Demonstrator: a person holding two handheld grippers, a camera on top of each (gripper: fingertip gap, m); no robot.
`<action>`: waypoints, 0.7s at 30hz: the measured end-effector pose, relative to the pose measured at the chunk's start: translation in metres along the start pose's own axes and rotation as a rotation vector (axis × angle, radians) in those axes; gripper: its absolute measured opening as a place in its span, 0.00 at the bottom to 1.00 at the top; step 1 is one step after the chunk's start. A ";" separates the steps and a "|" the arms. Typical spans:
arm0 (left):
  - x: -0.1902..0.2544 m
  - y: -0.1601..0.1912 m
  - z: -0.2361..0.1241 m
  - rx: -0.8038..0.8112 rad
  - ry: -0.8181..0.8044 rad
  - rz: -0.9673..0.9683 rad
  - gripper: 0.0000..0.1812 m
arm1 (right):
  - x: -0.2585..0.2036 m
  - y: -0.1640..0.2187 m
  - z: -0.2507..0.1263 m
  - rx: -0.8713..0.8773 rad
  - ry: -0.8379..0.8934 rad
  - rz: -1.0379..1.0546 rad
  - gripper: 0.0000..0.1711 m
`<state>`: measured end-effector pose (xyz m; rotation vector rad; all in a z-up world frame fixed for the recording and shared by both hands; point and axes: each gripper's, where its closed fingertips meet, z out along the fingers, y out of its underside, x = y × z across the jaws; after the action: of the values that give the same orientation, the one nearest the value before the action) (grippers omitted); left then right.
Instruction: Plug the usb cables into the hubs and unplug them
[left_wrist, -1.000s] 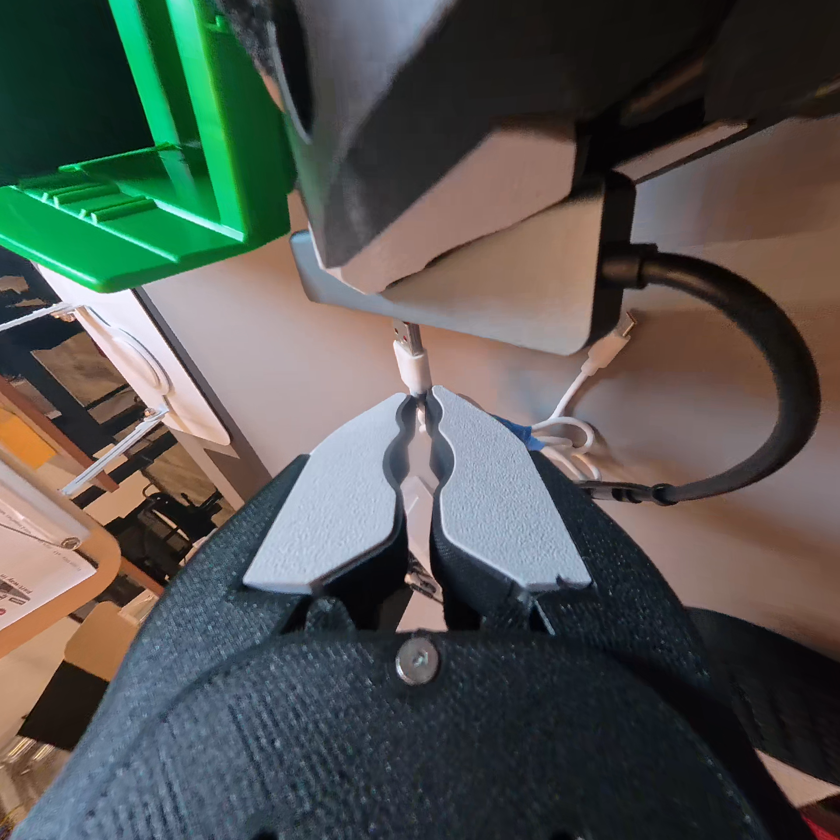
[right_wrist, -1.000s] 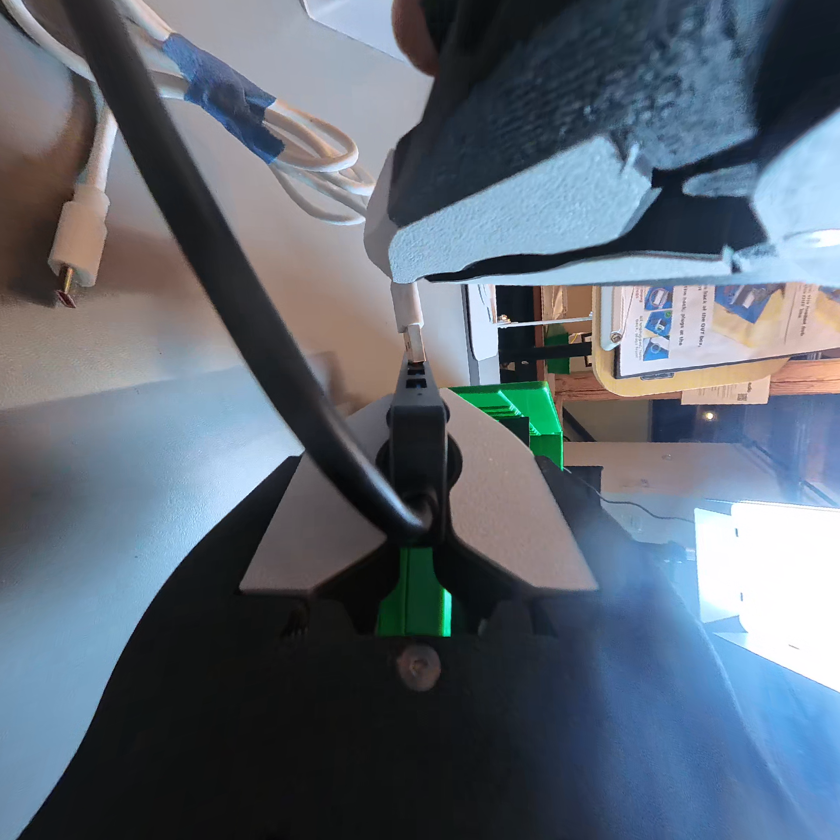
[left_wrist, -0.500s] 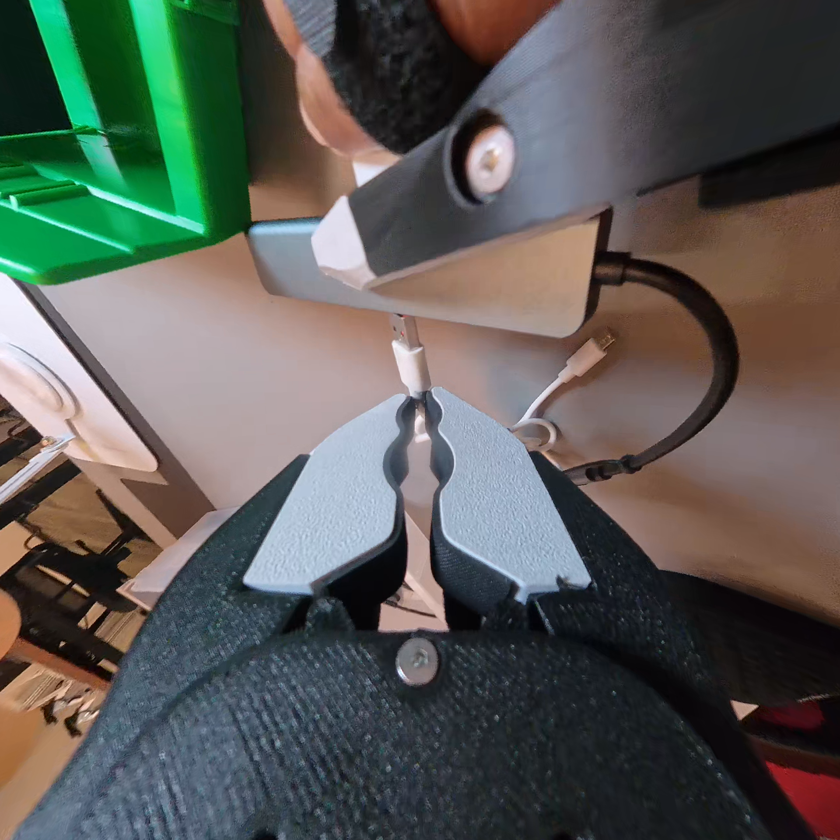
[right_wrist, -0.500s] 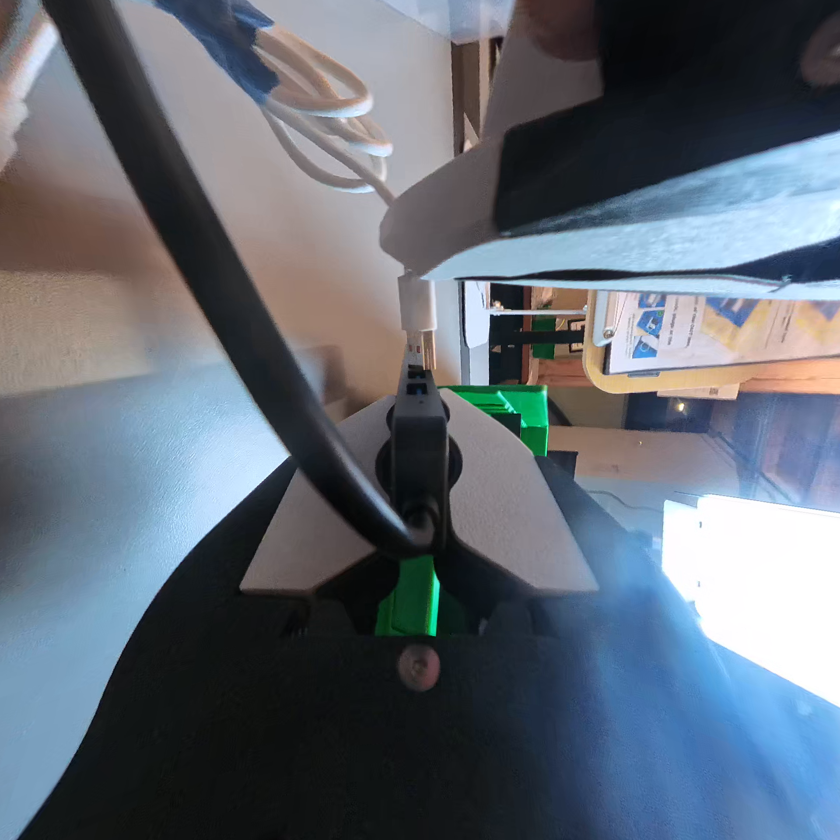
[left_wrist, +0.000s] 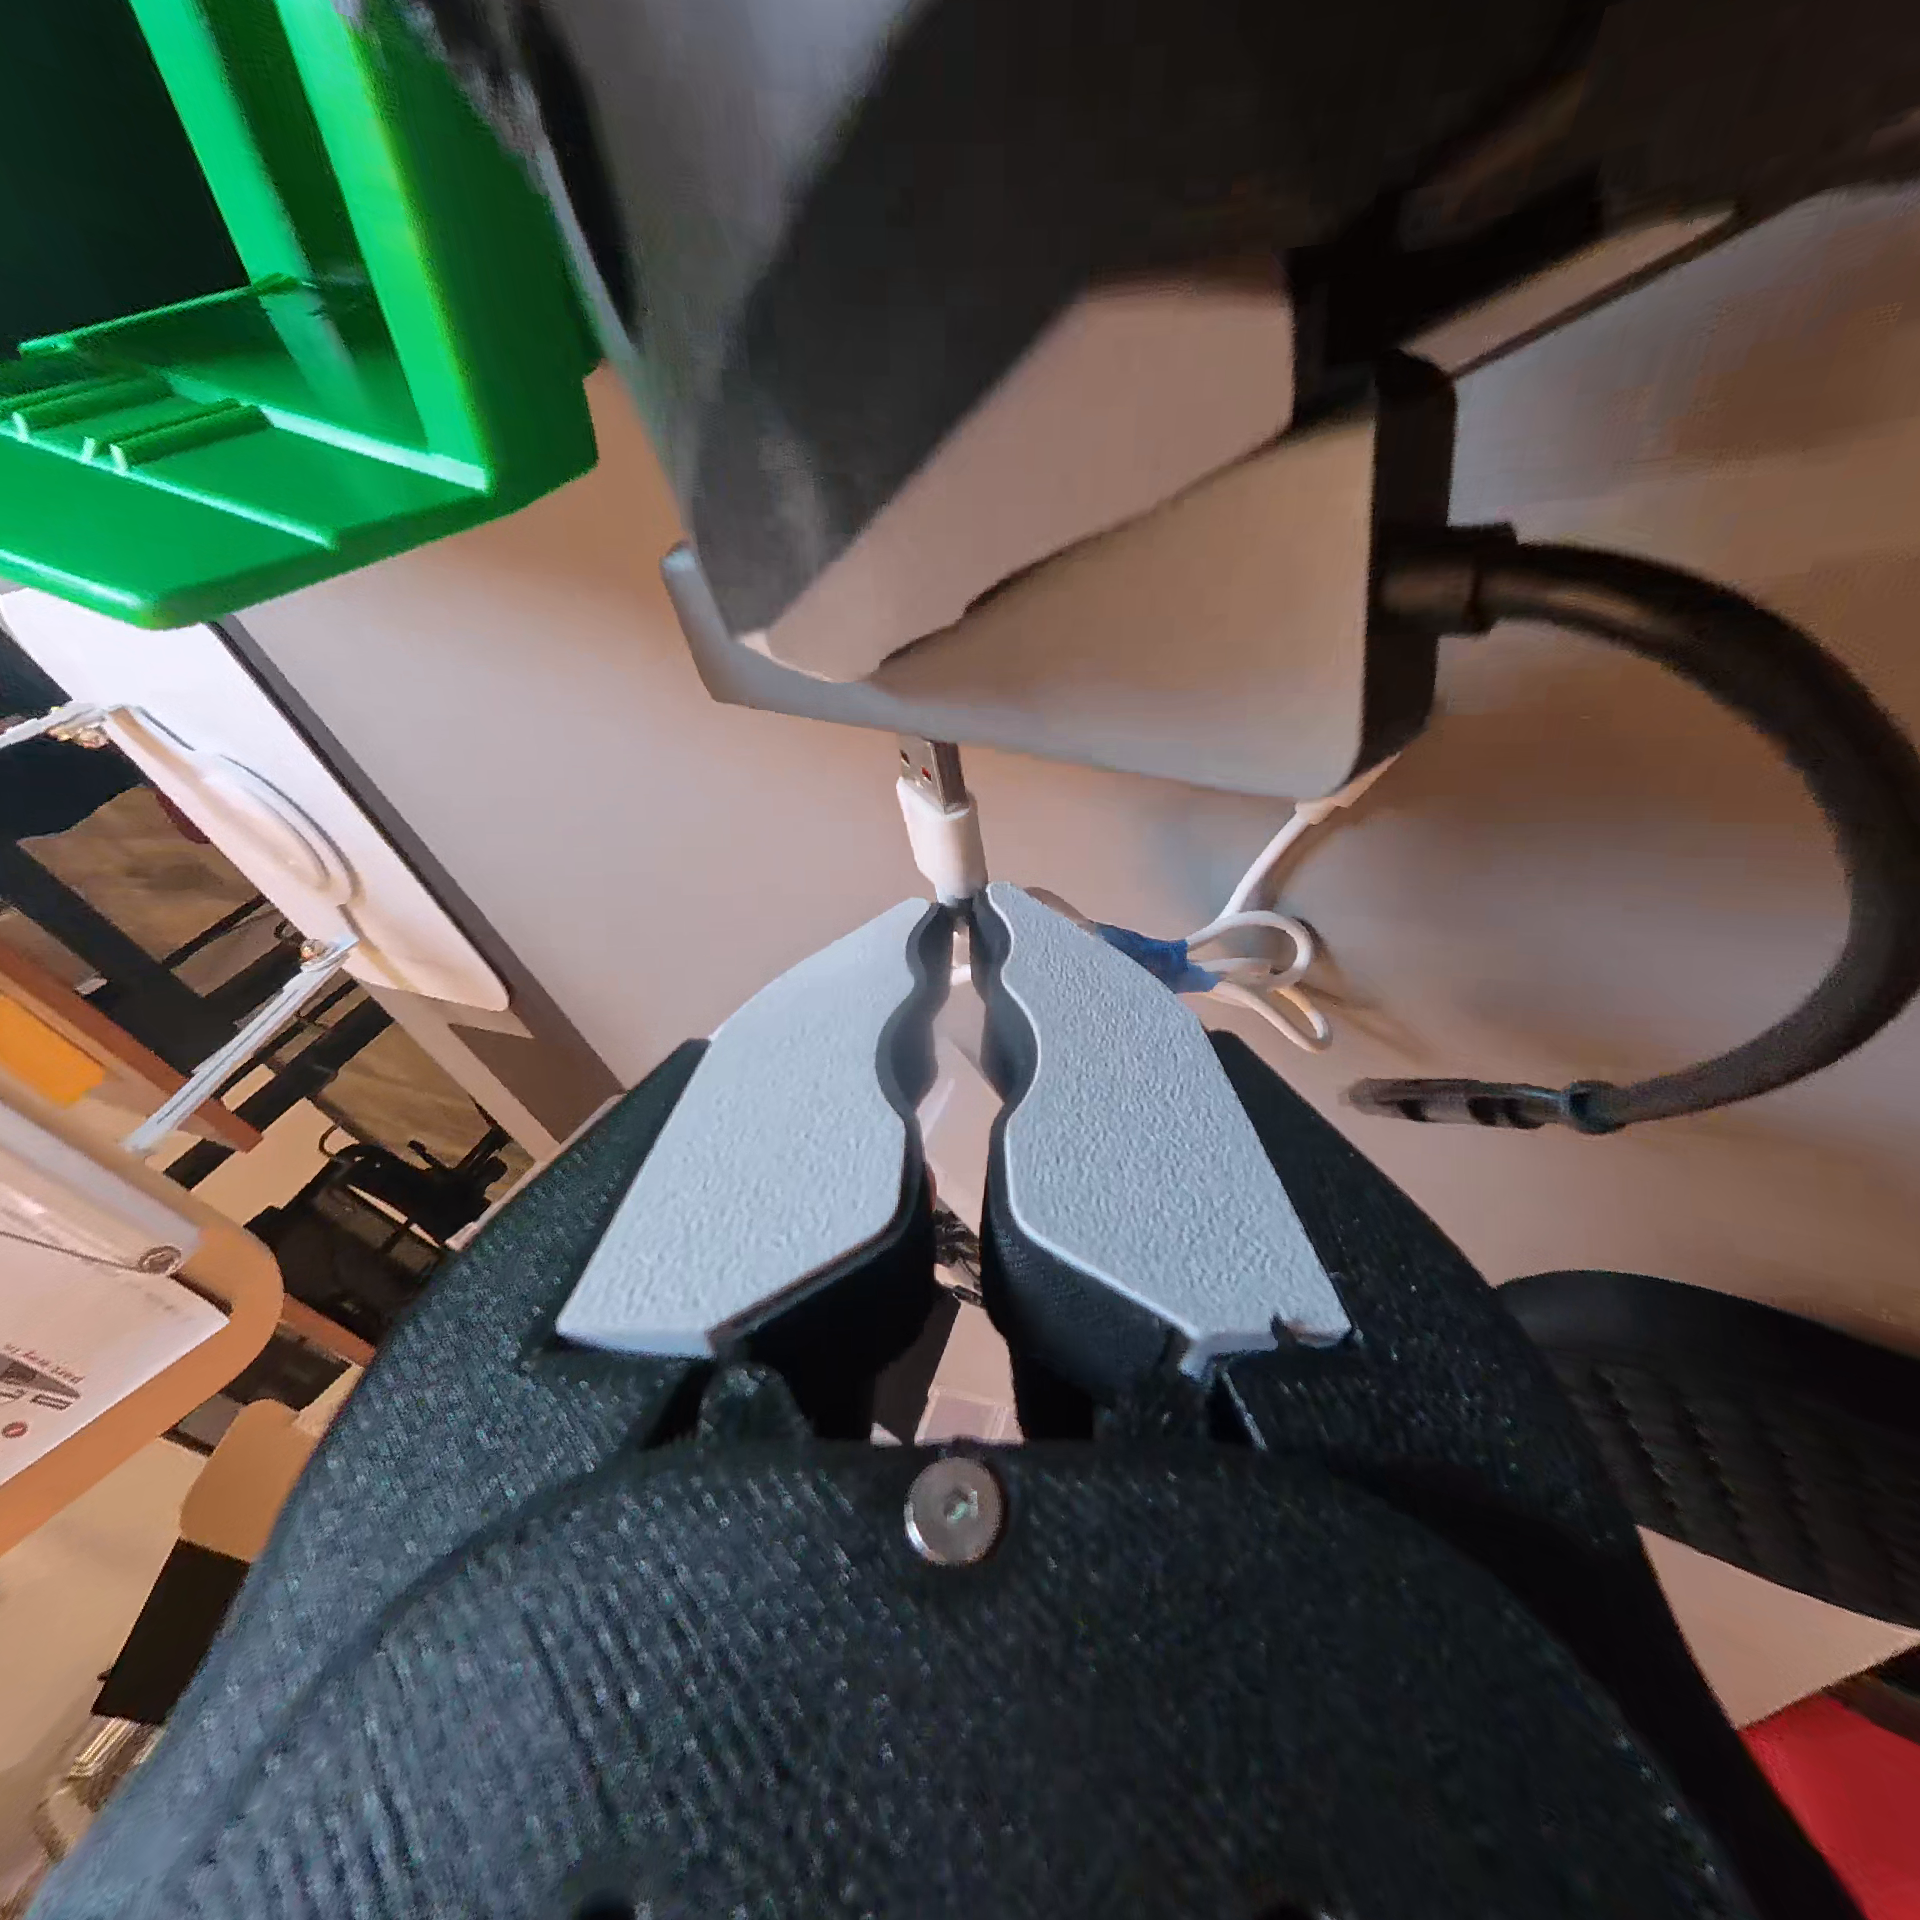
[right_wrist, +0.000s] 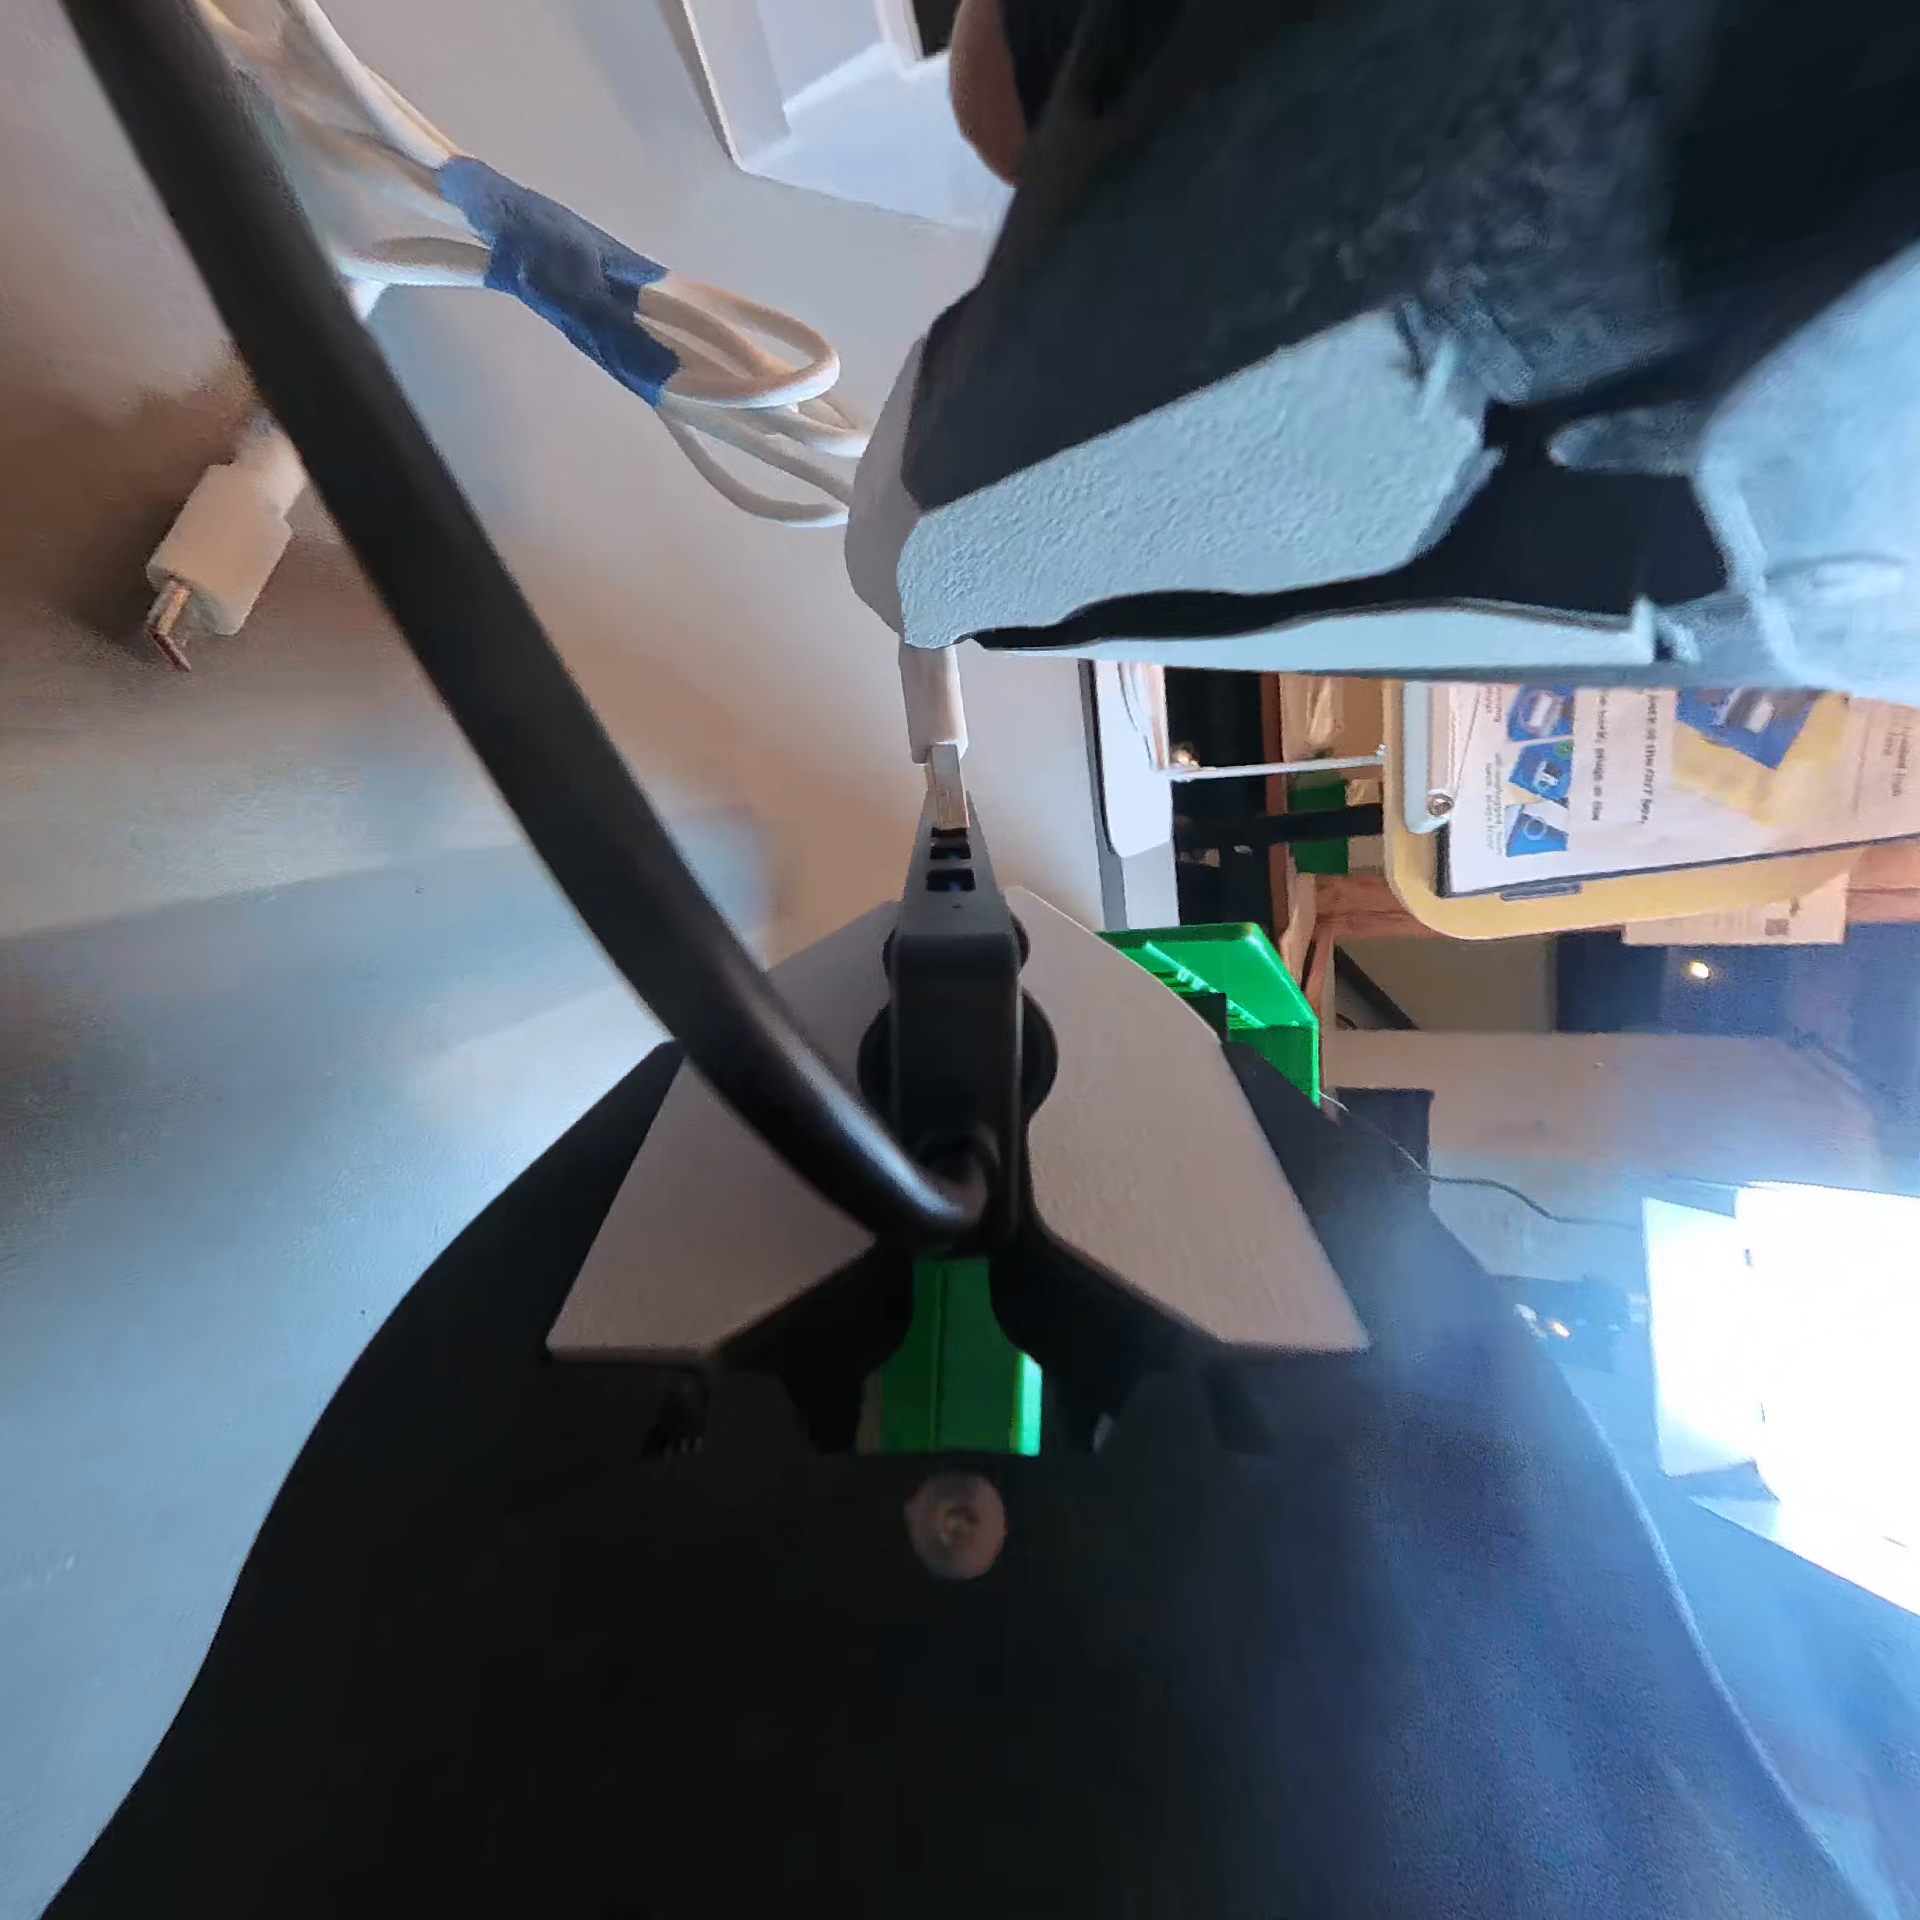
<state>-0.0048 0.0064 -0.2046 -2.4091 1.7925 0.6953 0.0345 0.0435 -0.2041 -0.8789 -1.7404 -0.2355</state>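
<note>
One grey hub sits at twelve o'clock, with one black cable at three. One white cable, one green bin at ten, two grippers.

Warm, even daylight with fisheye bending at the edges, near objects motion-blurred (right view flared by a blown-out bright patch)

The left gripper has matt grey, grainy-textured plastic fingers on a coarse black woven-look body. The USB plug combines glossy white plastic and bright metal. The hub is matt black plastic; its cable is smooth black.
</note>
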 end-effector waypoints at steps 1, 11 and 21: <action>-0.001 0.000 -0.001 -0.013 0.001 0.001 0.02 | 0.002 0.000 0.000 -0.020 0.018 -0.011 0.06; -0.007 -0.008 -0.013 0.004 0.001 0.027 0.02 | 0.008 0.005 0.000 -0.030 0.040 0.017 0.06; 0.009 -0.014 -0.024 0.259 0.054 -0.039 0.02 | 0.001 -0.011 -0.010 0.174 -0.020 0.073 0.05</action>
<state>0.0176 -0.0047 -0.1891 -2.3039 1.7275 0.3703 0.0342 0.0307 -0.1968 -0.8177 -1.7151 -0.0261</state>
